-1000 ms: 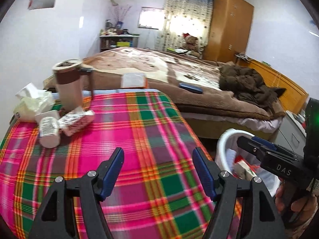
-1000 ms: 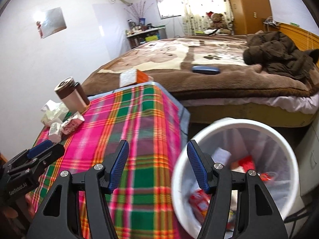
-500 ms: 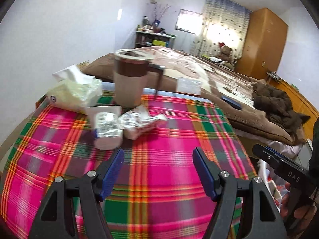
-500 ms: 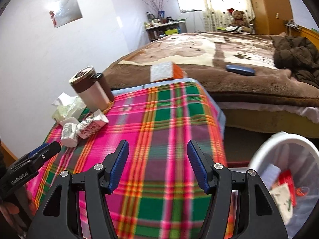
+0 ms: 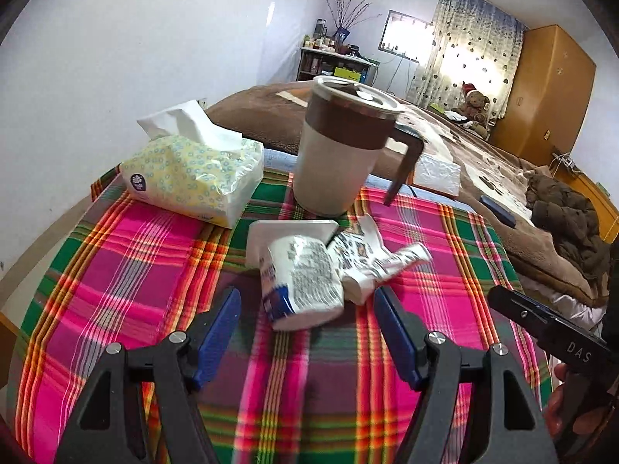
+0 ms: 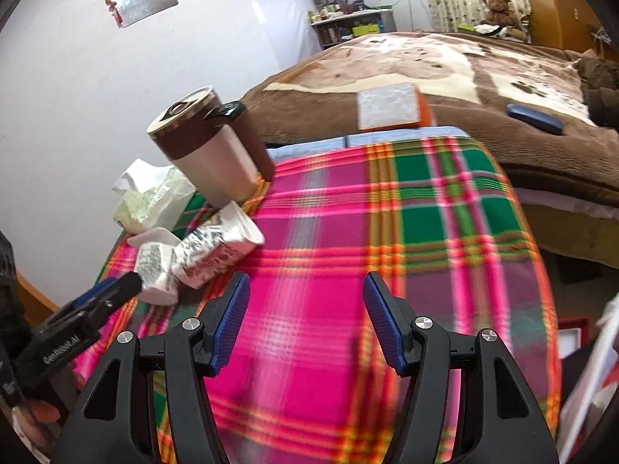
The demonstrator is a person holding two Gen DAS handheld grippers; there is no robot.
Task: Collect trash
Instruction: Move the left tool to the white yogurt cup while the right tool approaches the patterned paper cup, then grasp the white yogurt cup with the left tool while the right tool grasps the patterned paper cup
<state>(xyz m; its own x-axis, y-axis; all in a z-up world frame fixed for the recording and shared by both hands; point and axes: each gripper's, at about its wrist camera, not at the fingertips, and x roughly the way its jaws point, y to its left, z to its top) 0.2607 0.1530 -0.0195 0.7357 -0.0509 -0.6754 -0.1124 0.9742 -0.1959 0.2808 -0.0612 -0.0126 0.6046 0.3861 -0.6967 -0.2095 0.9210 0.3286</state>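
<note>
Left wrist view: left gripper [image 5: 307,315] jaws apart, empty, flanking the crumpled white wrapper [image 5: 301,282] on the plaid tablecloth [image 5: 127,270].
Right gripper [image 6: 305,319]: open, empty, above cloth.
Behind wrapper: torn packet [image 5: 371,257], travel mug [image 5: 344,147], tissue pack [image 5: 193,178].

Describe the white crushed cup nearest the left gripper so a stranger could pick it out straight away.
Start at the table under the pink and green plaid cloth and find the tall beige and brown lidded travel mug. In front of the mug lies a small heap of litter, and the crushed white paper cup with fine grey print and a blue patch is its nearest piece. Unlike the crumpled patterned wrapper beside it, it is tube-shaped.
</note>
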